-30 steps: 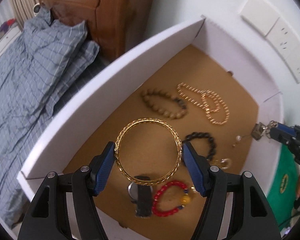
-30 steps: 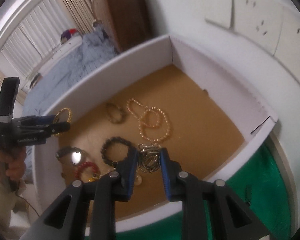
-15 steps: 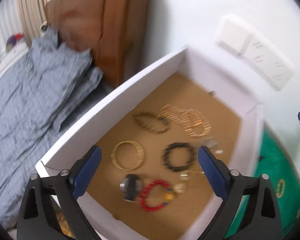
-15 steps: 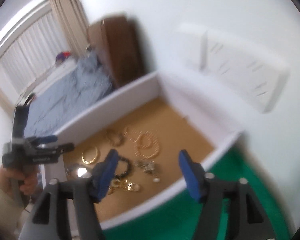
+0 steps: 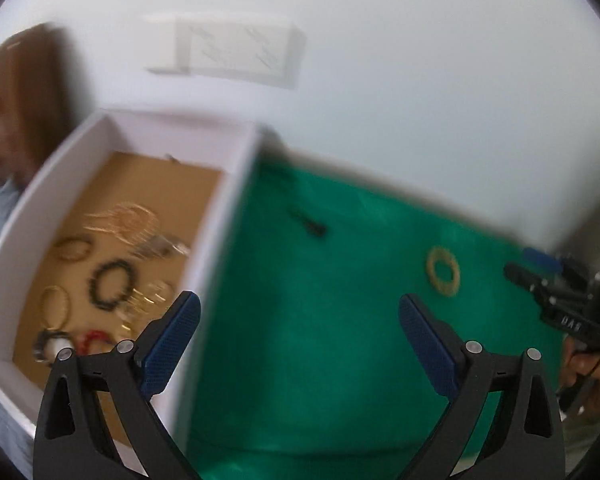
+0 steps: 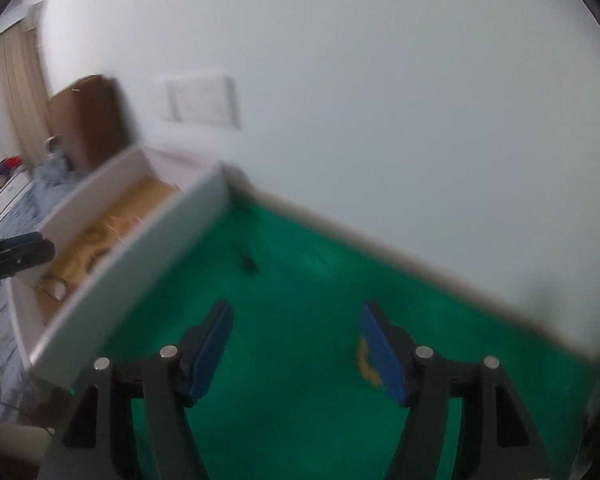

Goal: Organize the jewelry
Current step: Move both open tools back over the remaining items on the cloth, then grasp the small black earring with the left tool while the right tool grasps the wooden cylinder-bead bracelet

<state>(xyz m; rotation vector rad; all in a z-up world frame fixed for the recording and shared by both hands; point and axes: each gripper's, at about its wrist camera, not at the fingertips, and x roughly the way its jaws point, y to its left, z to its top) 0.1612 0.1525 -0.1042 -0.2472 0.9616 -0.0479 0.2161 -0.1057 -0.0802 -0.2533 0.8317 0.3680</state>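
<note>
A white box (image 5: 236,184) with a brown floor holds several pieces of jewelry: a black bead bracelet (image 5: 110,286), a gold bangle (image 5: 54,306), a pearl necklace (image 5: 128,220), a red bracelet (image 5: 94,338). One gold bangle (image 5: 443,276) lies on the green cloth (image 5: 320,320) to the right. My left gripper (image 5: 299,330) is open and empty above the cloth by the box's wall. My right gripper (image 6: 296,340) is open and empty; the gold bangle (image 6: 366,362) shows partly behind its right finger. The right gripper also shows in the left wrist view (image 5: 540,270). The box shows at left in the right wrist view (image 6: 148,256).
A small dark item (image 5: 312,226) lies on the cloth near the wall; it also shows in the right wrist view (image 6: 248,264). White wall sockets (image 5: 236,54) sit above. A brown headboard (image 6: 88,120) and a bed with grey bedding (image 6: 48,176) lie beyond the box. Both views are blurred.
Both grippers let go of their pieces into the box, opened wide and swung right over the green cloth. The gold bangle and the silver piece now lie in the box.
</note>
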